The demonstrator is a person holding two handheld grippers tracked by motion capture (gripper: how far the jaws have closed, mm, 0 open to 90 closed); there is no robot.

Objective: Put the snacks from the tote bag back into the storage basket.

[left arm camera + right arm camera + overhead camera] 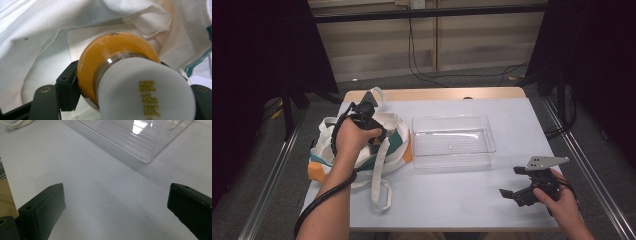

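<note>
**Bottle Clamped Inside Cloth Bag as Second Gripper Waits**

Nearest the camera in the high view, the right gripper [518, 193] is resting at the table's [452, 200] front right corner, held in the person's right hand [562, 205]. Its jaws are standing wide apart with nothing between them, and the right gripper view is showing bare white tabletop in the gap. Across the table on the person's left, the left hand [349, 140] is pushing the left gripper [369, 131] down into a white cloth bag [394, 132] trimmed in teal and orange, whose straps are trailing toward the table's front edge. Inside the bag, the left gripper view is showing the jaws pressing against both sides of a bottle [110, 57] filled with orange liquid, its white cap [147, 92] pointing toward the camera and white fabric folding around it. Just beside the bag, in the middle of the table, a clear plastic bin [453, 140] is sitting upright.
</note>
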